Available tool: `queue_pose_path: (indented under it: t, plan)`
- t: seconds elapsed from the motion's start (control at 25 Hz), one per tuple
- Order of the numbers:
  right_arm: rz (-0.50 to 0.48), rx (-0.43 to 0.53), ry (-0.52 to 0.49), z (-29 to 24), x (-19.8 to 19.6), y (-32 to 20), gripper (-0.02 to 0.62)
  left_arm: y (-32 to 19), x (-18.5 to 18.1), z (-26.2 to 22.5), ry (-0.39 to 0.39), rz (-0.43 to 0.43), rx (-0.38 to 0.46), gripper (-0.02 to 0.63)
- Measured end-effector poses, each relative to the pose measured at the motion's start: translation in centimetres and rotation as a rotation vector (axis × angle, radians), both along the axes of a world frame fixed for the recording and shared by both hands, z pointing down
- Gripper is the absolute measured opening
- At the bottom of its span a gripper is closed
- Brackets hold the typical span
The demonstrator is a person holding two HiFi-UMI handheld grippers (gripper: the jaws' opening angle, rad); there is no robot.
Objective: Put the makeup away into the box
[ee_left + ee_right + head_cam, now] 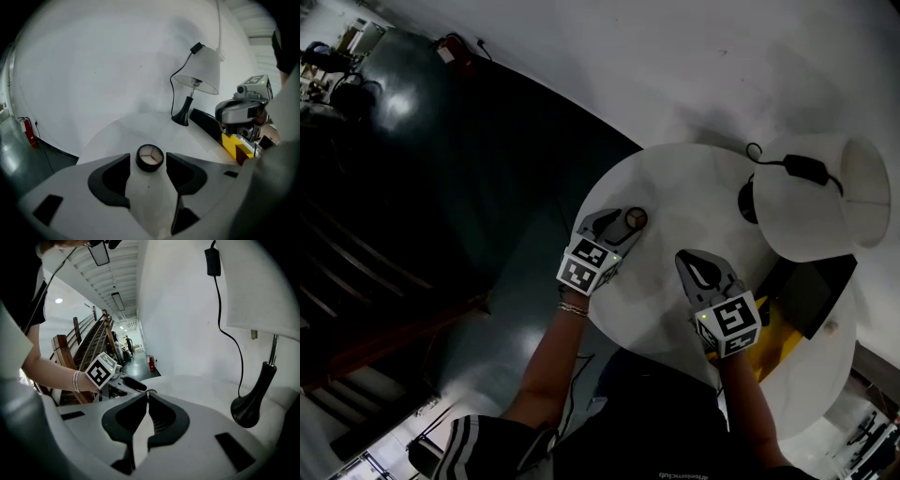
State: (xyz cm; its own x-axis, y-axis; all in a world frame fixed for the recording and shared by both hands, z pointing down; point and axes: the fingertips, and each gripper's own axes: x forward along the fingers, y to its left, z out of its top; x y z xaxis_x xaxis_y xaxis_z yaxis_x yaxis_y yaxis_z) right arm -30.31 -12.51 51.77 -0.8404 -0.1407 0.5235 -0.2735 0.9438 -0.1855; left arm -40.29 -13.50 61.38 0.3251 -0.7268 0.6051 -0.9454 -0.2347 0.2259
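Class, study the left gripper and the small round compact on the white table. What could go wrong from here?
1. The compact sits only at the tips of the open left gripper; a round case pinched there may well squirt out and slide across the table.
2. The lamp and the shut right gripper stand towards the yellow box; a careless carry could clip either.
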Motion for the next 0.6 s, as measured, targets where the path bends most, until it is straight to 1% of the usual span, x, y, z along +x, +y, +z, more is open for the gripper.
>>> queue_pose_path:
  t: [0.04,0.16,0.24,0.48,0.6]
  plan:
    - [0.0,-0.003,-0.002,0.0,0.0,-0.1,0.031,0.0,0.2,0.1,-0.02,0.015,-0.004,0.238]
    - [0.005,-0.009,-0.005,0.0,0.1,-0.2,0.031,0.0,0.7,0.8,-0.136,0.078,-0.028,0.245]
    - [0.009,-0.013,-0.006,0.1,0.1,-0.2,0.031,-0.3,0.9,1.1,-0.193,0.115,-0.046,0.247]
    - [0.021,-0.015,-0.005,0.0,0.3,-0.2,0.031,-1.5,1.7,1.3,-0.228,0.179,-0.071,0.252]
    - [0.028,-0.013,-0.006,-0.2,0.6,-0.5,0.031,-1.7,1.9,1.7,-0.246,0.191,-0.087,0.252]
